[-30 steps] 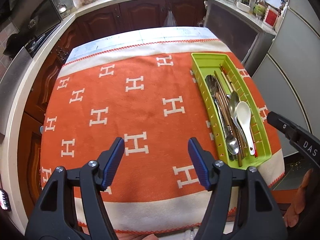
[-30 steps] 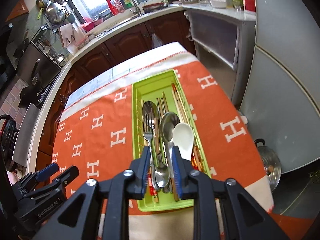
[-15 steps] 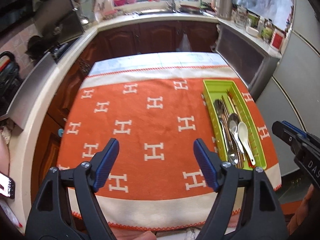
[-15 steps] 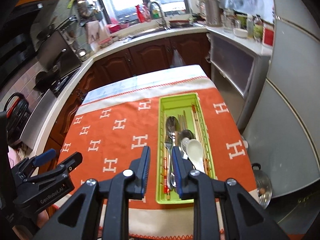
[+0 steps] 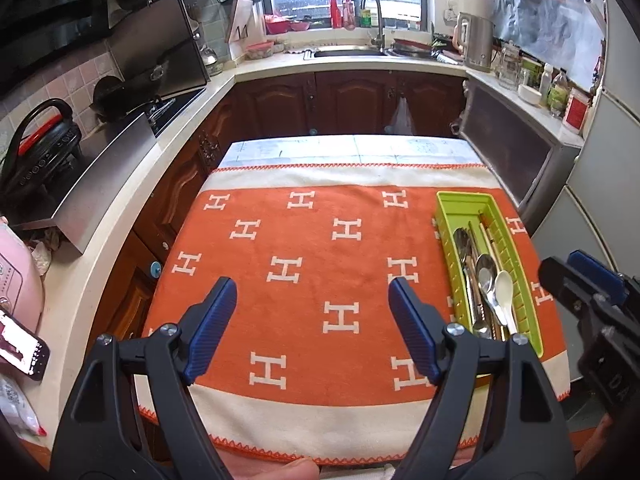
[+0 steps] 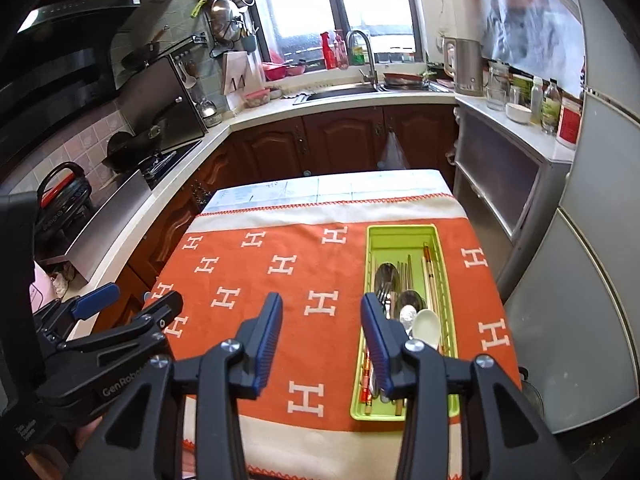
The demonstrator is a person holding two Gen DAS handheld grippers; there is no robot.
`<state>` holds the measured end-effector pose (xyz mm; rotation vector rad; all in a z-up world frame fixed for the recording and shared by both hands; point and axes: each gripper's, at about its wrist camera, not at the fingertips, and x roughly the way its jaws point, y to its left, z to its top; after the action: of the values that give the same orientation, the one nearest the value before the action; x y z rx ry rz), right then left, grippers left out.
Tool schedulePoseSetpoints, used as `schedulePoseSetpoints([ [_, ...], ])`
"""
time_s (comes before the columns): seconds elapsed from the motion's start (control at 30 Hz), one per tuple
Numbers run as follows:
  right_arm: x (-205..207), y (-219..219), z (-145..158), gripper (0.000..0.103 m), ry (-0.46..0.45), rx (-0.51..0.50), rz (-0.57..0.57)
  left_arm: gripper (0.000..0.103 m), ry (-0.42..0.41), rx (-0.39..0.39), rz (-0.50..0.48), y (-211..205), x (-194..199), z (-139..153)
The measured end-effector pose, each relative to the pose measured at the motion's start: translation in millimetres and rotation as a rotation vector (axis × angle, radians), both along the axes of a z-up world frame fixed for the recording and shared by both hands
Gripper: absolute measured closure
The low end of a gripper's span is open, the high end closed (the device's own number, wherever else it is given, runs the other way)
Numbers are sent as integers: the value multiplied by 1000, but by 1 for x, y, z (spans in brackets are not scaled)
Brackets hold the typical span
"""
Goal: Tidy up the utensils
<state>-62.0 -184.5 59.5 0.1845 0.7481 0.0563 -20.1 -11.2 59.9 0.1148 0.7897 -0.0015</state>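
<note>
A lime green utensil tray (image 5: pixel 460 200) (image 6: pixel 400 234) lies on the right side of the orange cloth (image 5: pixel 312 240) (image 6: pixel 280 280). It holds metal spoons (image 5: pixel 485 268) (image 6: pixel 386 274), a fork, chopsticks (image 6: pixel 429 276) and a white spoon (image 5: pixel 504 286) (image 6: pixel 427 322). My left gripper (image 5: pixel 312 304) is open and empty above the near middle of the cloth. My right gripper (image 6: pixel 321 314) is open and empty, above the cloth just left of the tray. The right gripper also shows in the left wrist view (image 5: pixel 580 280), and the left gripper in the right wrist view (image 6: pixel 132 300).
The table stands in a kitchen with dark wood cabinets (image 5: pixel 352 100), a sink (image 5: pixel 348 53) under the window, a stove (image 5: pixel 168 100) at left and a grey fridge (image 6: pixel 592 280) at right. A pink appliance (image 5: pixel 16 276) and a phone (image 5: pixel 20 350) lie on the left counter.
Both grippers have pulled back and up from the table, so the tray looks smaller and more of the kitchen shows. My right gripper has opened from nearly shut.
</note>
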Motion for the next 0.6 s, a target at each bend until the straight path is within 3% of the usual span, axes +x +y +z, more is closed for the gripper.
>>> schedulePoseSetpoints([
  [0.6,18,22,-20,62,70,-3,36,27,46,-13,6,4,22,-21],
])
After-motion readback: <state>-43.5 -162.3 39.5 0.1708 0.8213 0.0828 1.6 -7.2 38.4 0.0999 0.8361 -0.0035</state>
